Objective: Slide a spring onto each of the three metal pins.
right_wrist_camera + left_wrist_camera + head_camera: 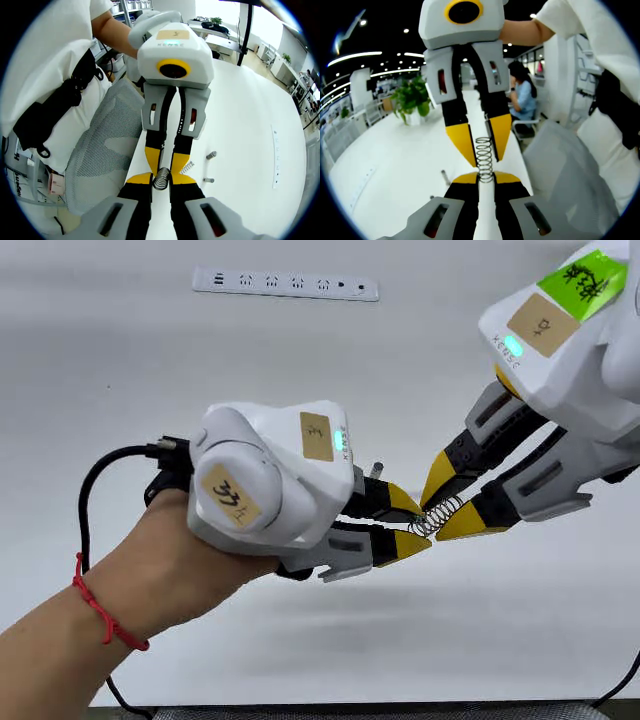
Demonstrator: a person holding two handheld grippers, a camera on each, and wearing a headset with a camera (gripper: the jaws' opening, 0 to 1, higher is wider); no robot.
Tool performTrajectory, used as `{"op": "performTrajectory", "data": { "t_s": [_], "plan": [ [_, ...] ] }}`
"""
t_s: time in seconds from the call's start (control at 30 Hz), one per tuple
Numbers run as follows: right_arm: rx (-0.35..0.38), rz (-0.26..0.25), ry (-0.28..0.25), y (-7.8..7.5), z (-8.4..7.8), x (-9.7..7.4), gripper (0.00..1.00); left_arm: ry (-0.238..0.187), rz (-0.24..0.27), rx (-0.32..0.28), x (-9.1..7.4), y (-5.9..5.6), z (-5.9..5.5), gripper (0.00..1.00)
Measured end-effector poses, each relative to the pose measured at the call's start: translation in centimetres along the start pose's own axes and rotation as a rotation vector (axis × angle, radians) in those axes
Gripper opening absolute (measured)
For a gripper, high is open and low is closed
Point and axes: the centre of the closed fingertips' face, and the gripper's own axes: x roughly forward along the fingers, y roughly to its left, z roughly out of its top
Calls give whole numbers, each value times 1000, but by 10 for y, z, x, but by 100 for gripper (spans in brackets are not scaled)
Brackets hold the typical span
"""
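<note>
Left gripper view, from the left gripper (480,176) outward: yellow tips drawn almost together at the near end of a spring (484,150); cannot tell whether pinching that end or only touching it. Straight ahead, pointing back tip to tip, the right gripper (485,162), clenched on the spring's coils from both sides. Held up in the air above the white table (395,165), bridging the two pairs of tips. Farther back, a potted plant (412,100) and a seated person (522,95).

Right gripper view: the held spring seen end-on, squeezed between the near jaws, with the left gripper nose-on behind it. Just beyond on the table, a second spring (186,167) lying flat. Near its right, a farther pin (211,155) and a nearer pin (208,180), apart from each other. Off the table's edge to the left, a grey mesh chair (107,150).

Head view: a hand (180,540) wrapped round the left gripper's body, with a red cord (105,615) on the wrist and a black cable (95,480) looping off behind. At the far side of the table, a white power strip (285,283).
</note>
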Motion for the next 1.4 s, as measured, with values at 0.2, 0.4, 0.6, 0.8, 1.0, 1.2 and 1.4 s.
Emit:
{"op": "performTrajectory", "data": {
  "t_s": [0.2, 0.4, 0.6, 0.8, 1.0, 1.2, 1.4],
  "plan": [
    [-6, -4, 5, 0, 2, 1, 13, -2, 1, -3, 0, 0, 0, 10],
    [-3, -8, 6, 0, 4, 2, 13, -10, 1, -9, 0, 0, 0, 10],
    [-3, -21, 13, -2, 6, 3, 12, -14, 6, -16, -1, 1, -1, 10],
    [6, -25, 14, -2, 8, 3, 12, -20, 11, -22, -2, 1, -1, 10],
    [11, -25, 16, -3, 9, 3, 12, -28, 16, -25, -2, 2, -1, 11],
    [19, -28, 14, -4, 10, 3, 12, -37, 23, -40, -4, 3, -1, 11],
    [25, -34, 10, -6, 11, 2, 12, -50, 42, -57, -8, 6, -2, 13]
  ]
}}
